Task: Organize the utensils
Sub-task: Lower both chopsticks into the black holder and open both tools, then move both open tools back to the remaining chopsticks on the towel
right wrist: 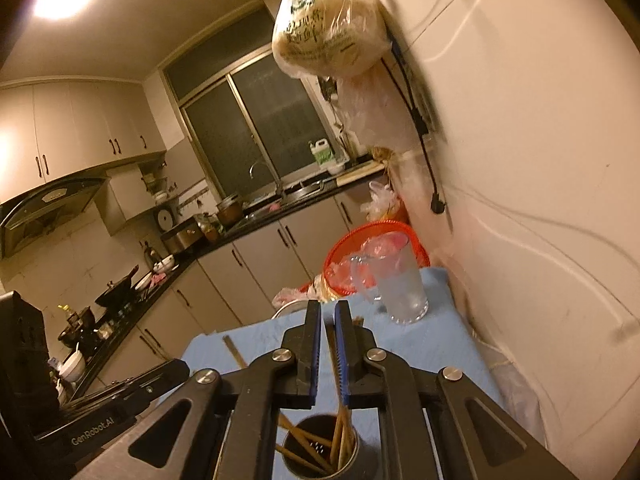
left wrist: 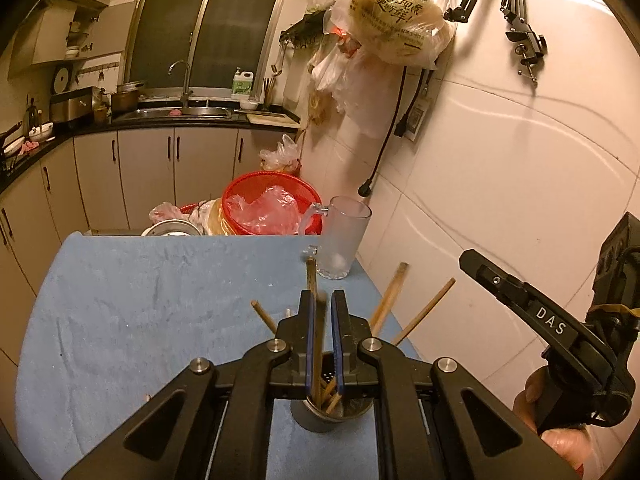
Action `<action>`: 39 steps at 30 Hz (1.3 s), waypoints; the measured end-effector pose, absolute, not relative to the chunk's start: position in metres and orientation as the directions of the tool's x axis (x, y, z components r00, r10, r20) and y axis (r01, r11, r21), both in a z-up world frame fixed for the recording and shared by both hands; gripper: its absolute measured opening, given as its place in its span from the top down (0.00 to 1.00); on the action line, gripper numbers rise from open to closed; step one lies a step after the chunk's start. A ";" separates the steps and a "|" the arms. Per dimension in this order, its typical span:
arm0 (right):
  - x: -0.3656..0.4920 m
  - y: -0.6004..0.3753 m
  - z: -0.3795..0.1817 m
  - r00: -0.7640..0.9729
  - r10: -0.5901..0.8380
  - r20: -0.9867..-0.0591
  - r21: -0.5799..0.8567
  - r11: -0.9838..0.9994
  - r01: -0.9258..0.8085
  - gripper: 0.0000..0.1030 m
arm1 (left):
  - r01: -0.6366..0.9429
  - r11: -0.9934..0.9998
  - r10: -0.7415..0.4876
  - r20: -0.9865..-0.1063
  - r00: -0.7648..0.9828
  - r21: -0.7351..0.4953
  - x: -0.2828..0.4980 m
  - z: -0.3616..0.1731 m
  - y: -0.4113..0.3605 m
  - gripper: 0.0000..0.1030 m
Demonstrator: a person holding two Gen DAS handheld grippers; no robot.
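A metal utensil cup (left wrist: 326, 412) stands on the blue cloth (left wrist: 140, 312) and holds several wooden chopsticks (left wrist: 424, 312). My left gripper (left wrist: 322, 300) is right above the cup, its jaws a small gap apart with one upright chopstick (left wrist: 313, 280) between them; whether they pinch it is unclear. In the right wrist view the same cup (right wrist: 320, 456) sits below my right gripper (right wrist: 327, 310), whose jaws are also narrowly apart with a chopstick (right wrist: 331, 344) passing between them. The right gripper also shows in the left wrist view (left wrist: 520, 296).
A frosted glass mug (left wrist: 342, 236) stands at the cloth's far right corner by the tiled wall (left wrist: 500, 160). A red basket (left wrist: 272, 208) with plastic bags and a metal pot (left wrist: 172, 228) sit behind the table. A full plastic bag (left wrist: 396, 12) hangs overhead.
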State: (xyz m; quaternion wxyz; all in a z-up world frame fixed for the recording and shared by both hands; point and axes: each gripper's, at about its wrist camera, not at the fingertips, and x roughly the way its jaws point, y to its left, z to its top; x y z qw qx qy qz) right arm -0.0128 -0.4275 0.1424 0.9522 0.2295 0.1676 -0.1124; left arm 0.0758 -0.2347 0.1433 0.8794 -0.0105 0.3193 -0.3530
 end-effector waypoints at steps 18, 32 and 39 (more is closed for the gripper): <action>-0.065 -0.321 0.116 0.883 0.067 -0.465 0.355 0.927 0.117 0.87 | 0.501 0.839 -0.527 -0.547 0.651 -0.211 0.034 0.133 -0.096 0.85; -0.002 -0.236 -0.011 0.525 0.375 -0.764 0.468 0.882 0.052 0.87 | 0.291 0.916 -0.393 -0.769 0.503 -0.277 0.027 -0.005 0.011 0.85; 0.033 -0.209 -0.039 0.446 0.322 -0.835 0.392 0.917 0.072 0.87 | 0.307 0.909 -0.405 -0.774 0.486 -0.283 0.029 -0.016 0.016 0.85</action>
